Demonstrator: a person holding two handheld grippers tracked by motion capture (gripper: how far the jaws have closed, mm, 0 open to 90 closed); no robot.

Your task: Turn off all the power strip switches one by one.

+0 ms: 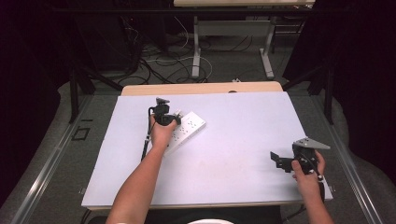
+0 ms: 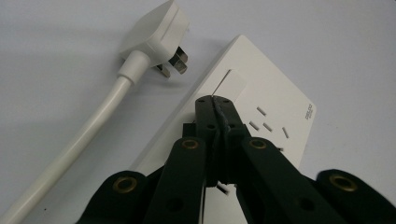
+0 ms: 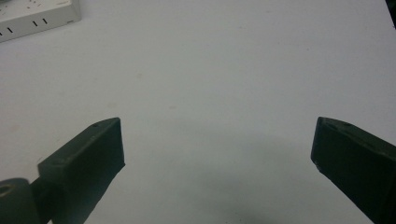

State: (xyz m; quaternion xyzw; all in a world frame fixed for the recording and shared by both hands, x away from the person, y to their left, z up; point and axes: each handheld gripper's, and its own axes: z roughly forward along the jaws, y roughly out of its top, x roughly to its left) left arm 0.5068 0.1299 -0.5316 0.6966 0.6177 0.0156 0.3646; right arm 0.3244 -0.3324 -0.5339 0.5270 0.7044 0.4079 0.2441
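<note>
Looking first at the high view, I see the white power strip [image 1: 187, 128] lying flat on the surface [image 1: 243, 140], left of the middle, with my left hand-held gripper [image 1: 164, 114] directly over its near end. My right hand-held gripper [image 1: 280, 161] is well apart, near the right edge, and touches nothing.

In the left gripper view, the left hand-held gripper [image 2: 215, 100] has its jaws pressed together, and their tips meet at the white rocker switch [image 2: 232, 84] of the power strip [image 2: 271, 116]. Whether they really press on it or only hover over it, I cannot tell. Just beside the strip lies a white plug [image 2: 156, 39] with its metal pins towards the strip, on a thick white cable [image 2: 84, 140].

I judge the strip to be hard, smooth plastic: stiff, rather light, and ready to slide on this surface if pushed from the side. The long edges would give the best hold. The plug body is rigid and good to pinch at its flat sides; the cable is stiff and will probably pull the plug back.

In the right gripper view, the right hand-held gripper [image 3: 217, 149] is spread wide with only bare surface [image 3: 210, 70] between the jaws; a corner of the strip [image 3: 37, 16] is far off.
</note>
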